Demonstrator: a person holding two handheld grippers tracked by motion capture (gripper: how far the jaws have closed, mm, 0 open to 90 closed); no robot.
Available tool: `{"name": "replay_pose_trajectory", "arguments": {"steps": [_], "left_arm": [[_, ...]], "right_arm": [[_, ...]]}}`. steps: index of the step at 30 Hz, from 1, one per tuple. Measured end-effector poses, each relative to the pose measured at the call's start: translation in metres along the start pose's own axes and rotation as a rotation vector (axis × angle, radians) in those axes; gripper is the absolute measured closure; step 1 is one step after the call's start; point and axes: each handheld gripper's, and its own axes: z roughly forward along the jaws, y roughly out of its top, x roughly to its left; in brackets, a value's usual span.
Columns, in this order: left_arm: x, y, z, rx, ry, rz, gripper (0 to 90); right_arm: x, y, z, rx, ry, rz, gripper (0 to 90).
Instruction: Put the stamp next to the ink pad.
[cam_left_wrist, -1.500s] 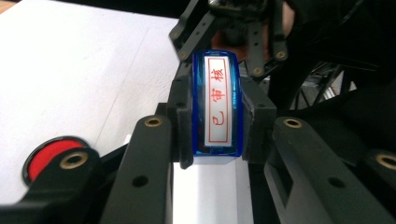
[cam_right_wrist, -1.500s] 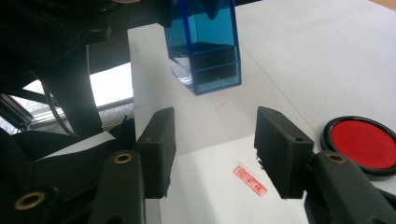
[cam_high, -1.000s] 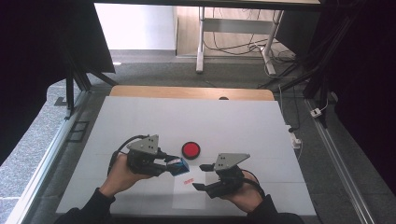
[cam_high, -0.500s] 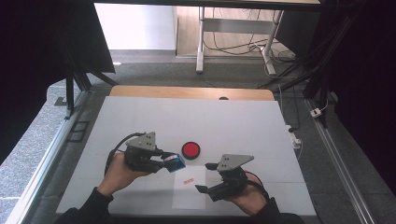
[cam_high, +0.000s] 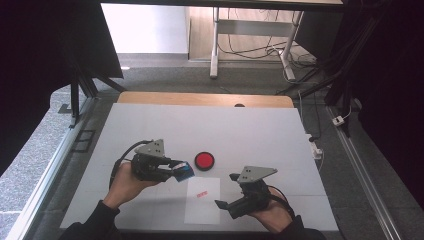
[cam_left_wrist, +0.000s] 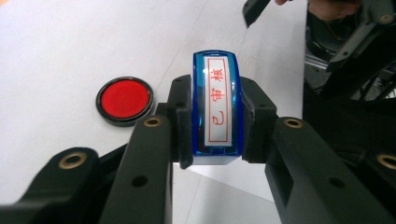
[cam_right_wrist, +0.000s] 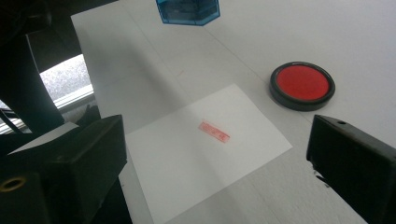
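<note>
since the earlier frame the right claw (cam_high: 223, 205) has slid off the sheet of paper (cam_high: 202, 201) toward the lower right of the high view, and its jaws have just been opening; they now stand spread with nothing between them. the left claw (cam_high: 176, 169) has lifted a little toward the upper left and pinches the blue stamp (cam_left_wrist: 217, 105) by its sides, with the stamp's labelled top facing the left gripper view's camera. the paper lies at the lower middle of the table (cam_high: 260, 135), bearing a small red imprint (cam_right_wrist: 213, 131), and the round red ink pad (cam_high: 204, 160) sits just above it, apart from the sheet.

with the right claw off the sheet, i judge the paper is free to slide or lift if the stamp comes down again and sticks to it. the fresh imprint could smear if a jaw drags across it. the stamp is gripped on smooth plastic flanks, so a tilt during re-inking might let it twist, giving an uneven mark or tipping the ink pad.
</note>
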Motion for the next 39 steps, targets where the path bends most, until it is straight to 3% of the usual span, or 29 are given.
{"name": "replay_pose_trajectory", "arguments": {"steps": [6, 20, 39], "left_arm": [[0.003, -0.003, 0.0, 0.018, 0.032, -0.009, 69.8], [0.013, -0.01, -0.003, 0.054, 0.107, -0.054, 69.8], [0.028, -0.02, -0.01, 0.072, 0.196, -0.11, 69.8]], "right_arm": [[-0.003, -0.005, -0.005, 0.01, -0.027, 0.002, 0.0], [-0.008, -0.019, -0.02, 0.011, -0.134, 0.024, 0.0], [-0.024, -0.048, -0.055, 0.061, -0.298, 0.151, 0.0]]}}
